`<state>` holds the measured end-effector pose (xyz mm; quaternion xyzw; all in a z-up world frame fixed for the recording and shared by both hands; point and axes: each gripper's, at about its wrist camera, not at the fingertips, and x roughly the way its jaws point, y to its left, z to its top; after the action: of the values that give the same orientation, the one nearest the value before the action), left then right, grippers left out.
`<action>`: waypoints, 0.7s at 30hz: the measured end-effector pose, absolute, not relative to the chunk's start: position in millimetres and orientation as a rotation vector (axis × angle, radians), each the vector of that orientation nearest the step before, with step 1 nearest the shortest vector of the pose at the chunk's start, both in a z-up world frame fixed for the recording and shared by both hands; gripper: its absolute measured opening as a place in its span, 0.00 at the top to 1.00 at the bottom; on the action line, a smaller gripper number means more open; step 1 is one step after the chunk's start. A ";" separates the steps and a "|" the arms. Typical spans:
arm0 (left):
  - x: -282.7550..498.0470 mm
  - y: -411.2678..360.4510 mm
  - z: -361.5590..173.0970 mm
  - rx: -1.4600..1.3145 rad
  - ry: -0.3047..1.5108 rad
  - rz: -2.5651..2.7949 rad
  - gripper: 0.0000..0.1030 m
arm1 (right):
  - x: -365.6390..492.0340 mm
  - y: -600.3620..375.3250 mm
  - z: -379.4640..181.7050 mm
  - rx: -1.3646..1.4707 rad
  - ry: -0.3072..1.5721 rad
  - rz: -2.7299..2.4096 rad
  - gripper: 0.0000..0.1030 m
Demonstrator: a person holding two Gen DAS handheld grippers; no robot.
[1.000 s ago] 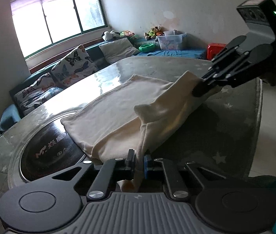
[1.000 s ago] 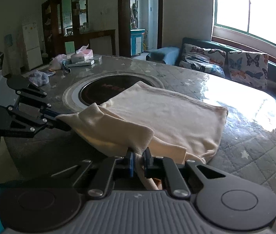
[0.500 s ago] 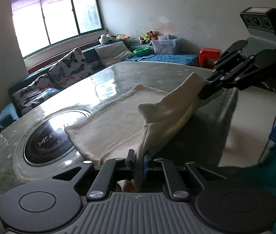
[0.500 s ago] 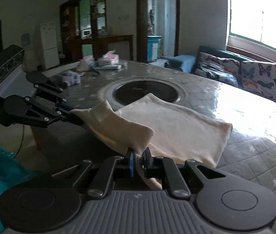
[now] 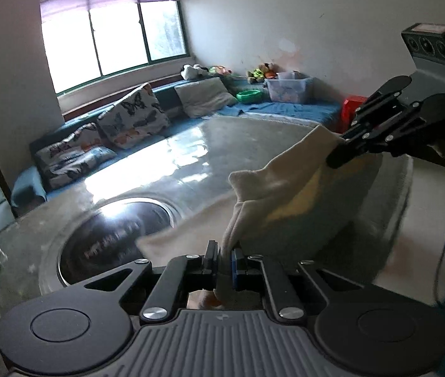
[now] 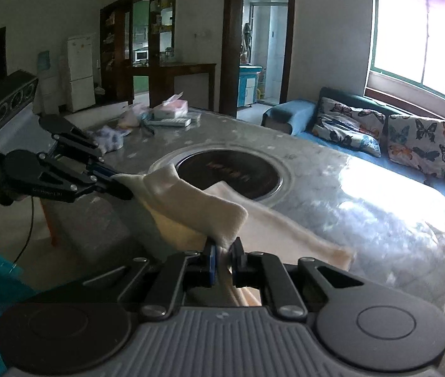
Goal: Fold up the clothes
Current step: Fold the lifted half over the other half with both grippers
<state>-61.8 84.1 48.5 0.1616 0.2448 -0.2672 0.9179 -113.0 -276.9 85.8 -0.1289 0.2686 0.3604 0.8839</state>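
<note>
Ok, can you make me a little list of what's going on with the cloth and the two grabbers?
cloth: cream garment, near edge lifted, far part lying on the table
left gripper: shut on one corner
right gripper: shut on the other corner
under cloth: round dark cooktop, partly covered
fold: not yet made

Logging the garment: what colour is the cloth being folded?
Plain cream cloth, clearest in the right wrist view.

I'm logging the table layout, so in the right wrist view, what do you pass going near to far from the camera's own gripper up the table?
Right gripper shut on the cream cloth → round black hotplate set in the table → tissue box near the far edge.
</note>
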 end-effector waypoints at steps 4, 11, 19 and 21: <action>-9.5 78.4 42.3 0.327 0.533 -0.515 0.91 | -56.1 -270.5 85.2 -0.269 0.590 0.726 0.92; 82.2 66.9 5.5 0.293 0.649 -0.441 0.91 | 37.0 -257.7 53.4 -0.236 0.670 0.624 0.92; 106.9 63.5 -20.6 0.260 0.708 -0.349 0.83 | 55.1 -263.4 1.4 -0.151 0.729 0.463 0.82; 109.5 65.9 -15.7 0.244 0.699 -0.328 0.82 | 52.0 -270.9 2.0 -0.115 0.724 0.431 0.82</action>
<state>109.5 65.9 -15.7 0.1188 0.3400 -0.1597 0.9191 52.0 -270.9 2.0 -0.0556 0.3510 0.2092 0.9110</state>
